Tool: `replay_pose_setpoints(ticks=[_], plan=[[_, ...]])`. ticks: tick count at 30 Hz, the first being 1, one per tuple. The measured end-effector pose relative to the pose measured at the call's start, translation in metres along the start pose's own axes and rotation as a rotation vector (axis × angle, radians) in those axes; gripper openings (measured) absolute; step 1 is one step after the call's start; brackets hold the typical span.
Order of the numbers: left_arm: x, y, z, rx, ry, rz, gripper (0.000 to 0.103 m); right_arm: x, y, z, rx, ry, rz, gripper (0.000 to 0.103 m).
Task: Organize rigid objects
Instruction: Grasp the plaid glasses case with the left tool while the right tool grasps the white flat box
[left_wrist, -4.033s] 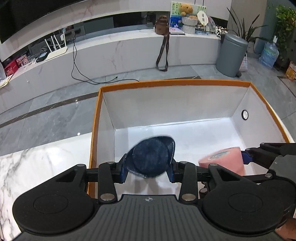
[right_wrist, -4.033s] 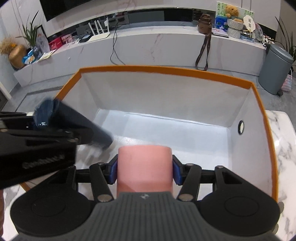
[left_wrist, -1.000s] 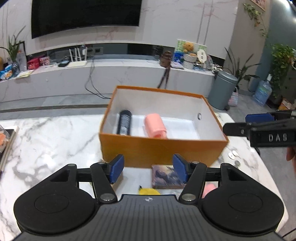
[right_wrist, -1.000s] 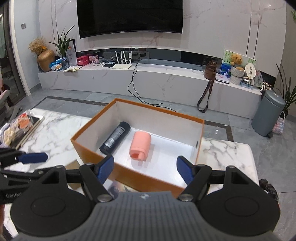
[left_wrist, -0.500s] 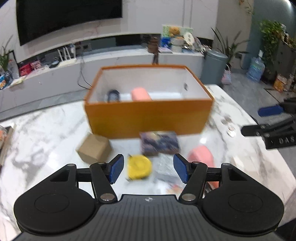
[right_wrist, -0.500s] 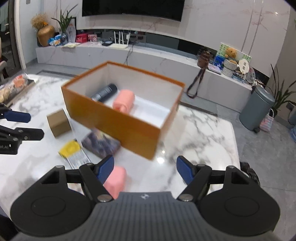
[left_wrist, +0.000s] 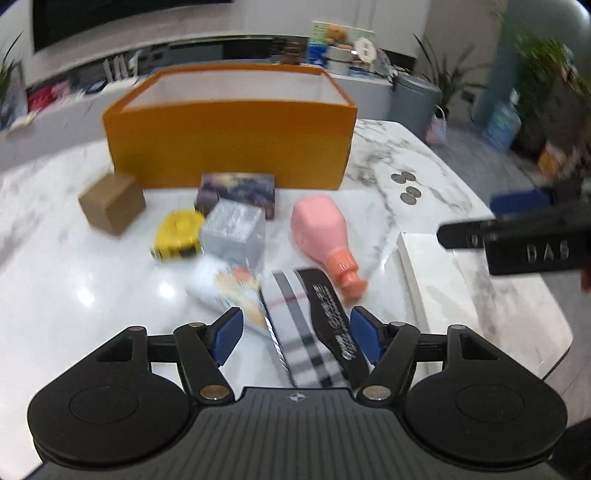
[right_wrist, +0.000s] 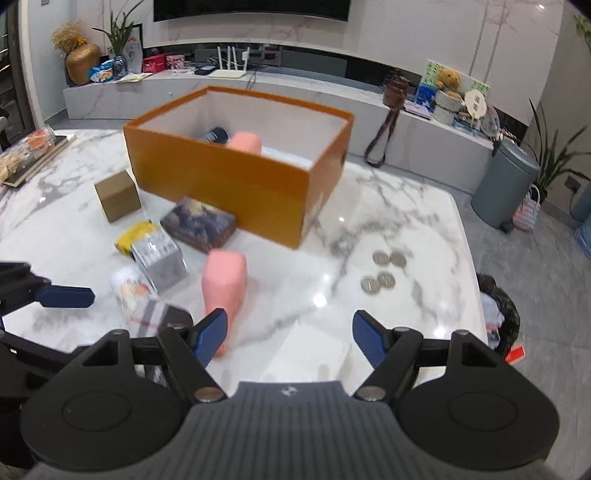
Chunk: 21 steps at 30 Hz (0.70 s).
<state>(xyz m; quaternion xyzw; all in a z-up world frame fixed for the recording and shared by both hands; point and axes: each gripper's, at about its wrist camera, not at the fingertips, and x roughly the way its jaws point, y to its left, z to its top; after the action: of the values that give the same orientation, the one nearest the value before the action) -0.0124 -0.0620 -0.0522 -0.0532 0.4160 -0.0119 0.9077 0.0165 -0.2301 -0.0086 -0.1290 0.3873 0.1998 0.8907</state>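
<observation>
The orange box (left_wrist: 229, 140) (right_wrist: 221, 181) stands on the marble table with a pink roll (right_wrist: 243, 142) and a dark bottle (right_wrist: 216, 133) inside. In front of it lie a pink bottle (left_wrist: 321, 229) (right_wrist: 225, 280), a silver box (left_wrist: 234, 232), a yellow tape measure (left_wrist: 179, 236), a dark picture box (left_wrist: 238, 192) and a brown cube (left_wrist: 112, 203). My left gripper (left_wrist: 295, 328) hangs over a plaid box (left_wrist: 306, 332); its jaws are opening and do not touch it. My right gripper (right_wrist: 290, 332) is open and empty, right of the pink bottle.
Several coins (right_wrist: 384, 271) lie on the table to the right. A white flat slab (left_wrist: 436, 280) sits near the right front edge. A grey bin (right_wrist: 506, 184) stands on the floor beyond the table. A white round packet (left_wrist: 221, 284) lies beside the plaid box.
Both grippers have pulled back from the orange box and sunk toward the loose objects. The plaid box has come between the left fingers, which stand wider apart.
</observation>
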Motion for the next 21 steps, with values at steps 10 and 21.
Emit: replay_pose_setpoints(ticks=[10, 21], plan=[[0.013, -0.018, -0.020, -0.063, -0.027, 0.071, 0.078, -0.001, -0.017, -0.040, 0.064, 0.026, -0.004, 0.074], [0.034, -0.045, -0.040, 0.023, -0.027, 0.138, 0.082, 0.004, -0.020, -0.047, 0.083, 0.027, -0.012, 0.077]])
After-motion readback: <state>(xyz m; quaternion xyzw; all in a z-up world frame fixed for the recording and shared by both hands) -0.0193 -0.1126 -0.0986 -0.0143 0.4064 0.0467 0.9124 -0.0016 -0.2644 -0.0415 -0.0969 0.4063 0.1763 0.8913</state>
